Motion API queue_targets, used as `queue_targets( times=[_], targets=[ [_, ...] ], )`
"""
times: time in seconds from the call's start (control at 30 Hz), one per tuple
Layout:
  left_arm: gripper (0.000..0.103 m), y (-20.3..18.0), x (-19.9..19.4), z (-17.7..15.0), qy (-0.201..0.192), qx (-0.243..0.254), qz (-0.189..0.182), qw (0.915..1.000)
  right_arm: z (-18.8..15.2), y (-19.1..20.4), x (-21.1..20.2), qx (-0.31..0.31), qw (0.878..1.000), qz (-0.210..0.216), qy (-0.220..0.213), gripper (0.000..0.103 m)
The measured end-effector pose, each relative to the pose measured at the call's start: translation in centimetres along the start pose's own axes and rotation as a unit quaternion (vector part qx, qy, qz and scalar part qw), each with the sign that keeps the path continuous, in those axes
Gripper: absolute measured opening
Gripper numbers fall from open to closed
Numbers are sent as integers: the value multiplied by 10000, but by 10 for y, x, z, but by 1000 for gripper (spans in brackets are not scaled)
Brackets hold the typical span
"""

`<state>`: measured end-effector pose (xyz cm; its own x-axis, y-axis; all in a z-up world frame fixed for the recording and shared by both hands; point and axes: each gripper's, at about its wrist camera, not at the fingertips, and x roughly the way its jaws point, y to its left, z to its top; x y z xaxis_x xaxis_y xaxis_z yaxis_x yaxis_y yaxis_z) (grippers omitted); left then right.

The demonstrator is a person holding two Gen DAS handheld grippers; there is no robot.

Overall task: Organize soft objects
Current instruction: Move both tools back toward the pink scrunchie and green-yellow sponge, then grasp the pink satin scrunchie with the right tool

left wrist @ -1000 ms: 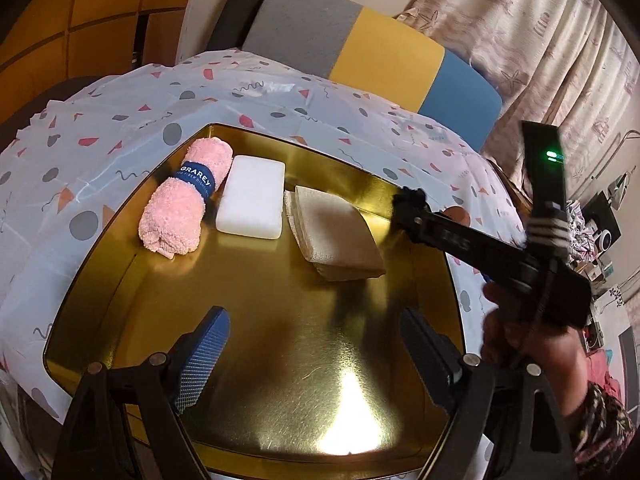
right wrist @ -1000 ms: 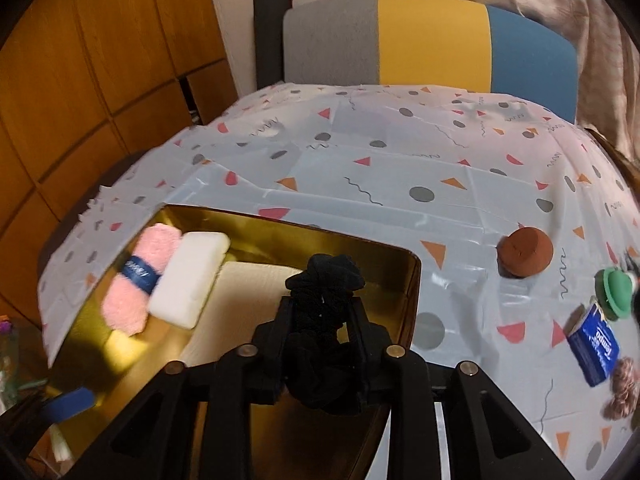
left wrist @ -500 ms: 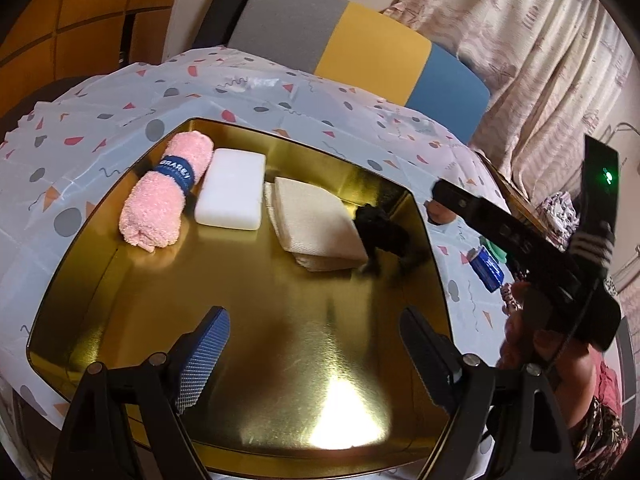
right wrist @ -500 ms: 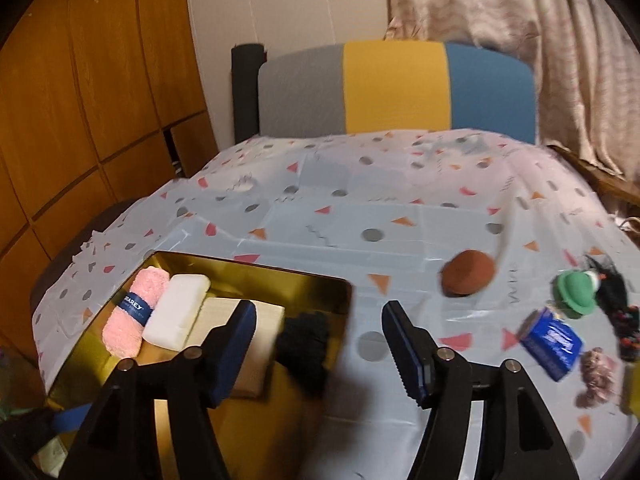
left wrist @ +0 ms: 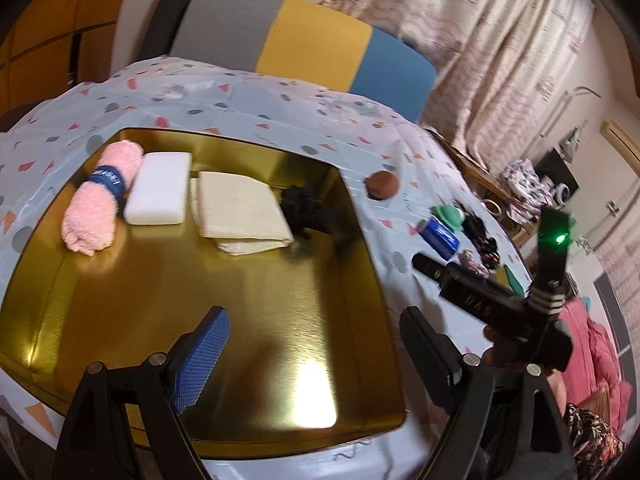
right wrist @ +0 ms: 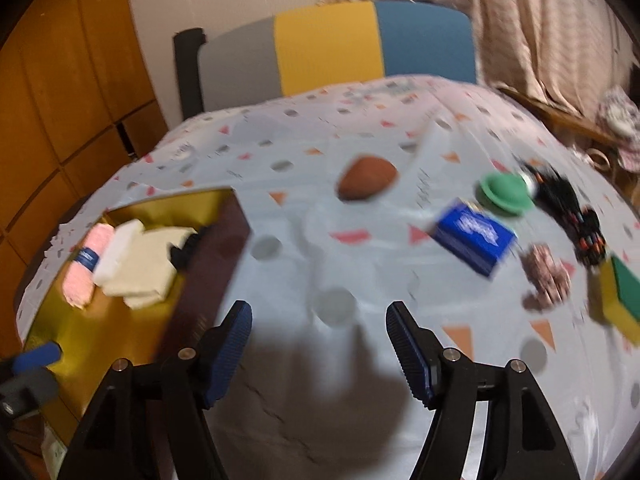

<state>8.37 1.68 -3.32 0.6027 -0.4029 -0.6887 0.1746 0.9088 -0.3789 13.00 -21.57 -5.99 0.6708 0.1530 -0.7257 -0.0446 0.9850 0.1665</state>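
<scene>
A gold tray (left wrist: 360, 292) sits on a table under a pale cloth printed with triangles and dots (right wrist: 320, 248); the tray is the landmark for everything here. Along its far side lie, in a row, a rolled pink towel (left wrist: 100, 196), a white sponge block (left wrist: 158, 188), a folded cream cloth (left wrist: 240, 208) and a black scrunchie (left wrist: 304, 210).

A second ago the right gripper (right wrist: 320, 344) held that black scrunchie above the tray. Its jaws have just been opening, and nothing is between them now: the scrunchie rests inside the tray, touching the cream cloth at the tray's far right corner. The gripper, half-wide and empty, has swung off the tray's right edge and now looks over bare tablecloth (the view is blurred by motion).

The left gripper (left wrist: 312, 344) hangs above the tray's near side, jaws spread wide, holding nothing.

This suggests one more soft item is filed and the next is being sought. To the right of the tray, well apart from it, wait a brown puff (right wrist: 366, 178), a blue packet (right wrist: 474, 240), a green round thing (right wrist: 506, 196), a pinkish scrunchie (right wrist: 546, 278), a dark bundle (right wrist: 568, 208) and a yellow-and-green sponge (right wrist: 618, 300). The brown puff lies nearest the tray and seems a likely next pick, though that is only a guess.
</scene>
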Motion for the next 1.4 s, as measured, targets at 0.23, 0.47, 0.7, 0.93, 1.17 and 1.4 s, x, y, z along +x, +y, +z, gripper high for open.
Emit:
queue_targets(
  times=[0.23, 0.47, 0.7, 0.93, 1.17, 1.4],
  targets=[
    [88, -34, 3, -11, 187, 461, -498, 9975, -42, -35, -5, 82, 9993, -258, 271, 71],
    [88, -78, 11, -30, 496, 1033, -740, 9906, -61, -77, -23, 194, 9983, -530, 151, 71],
    [88, -108, 17, -40, 646, 1080, -913, 9878, -30, -142, -22, 740, 9919, -1030, -78, 71],
    [88, -114, 20, -41, 727, 1036, -716, 9894, 17, -179, 1, 822, 9870, -1363, -228, 70],
    [88, -115, 26, -39, 787, 963, -581, 9905, 23, -180, 29, 581, 9894, -1329, 47, 54],
    [88, -128, 41, -29, 892, 916, -517, 9904, 19, -179, 38, 492, 9892, -1371, 155, 28]
  ],
)
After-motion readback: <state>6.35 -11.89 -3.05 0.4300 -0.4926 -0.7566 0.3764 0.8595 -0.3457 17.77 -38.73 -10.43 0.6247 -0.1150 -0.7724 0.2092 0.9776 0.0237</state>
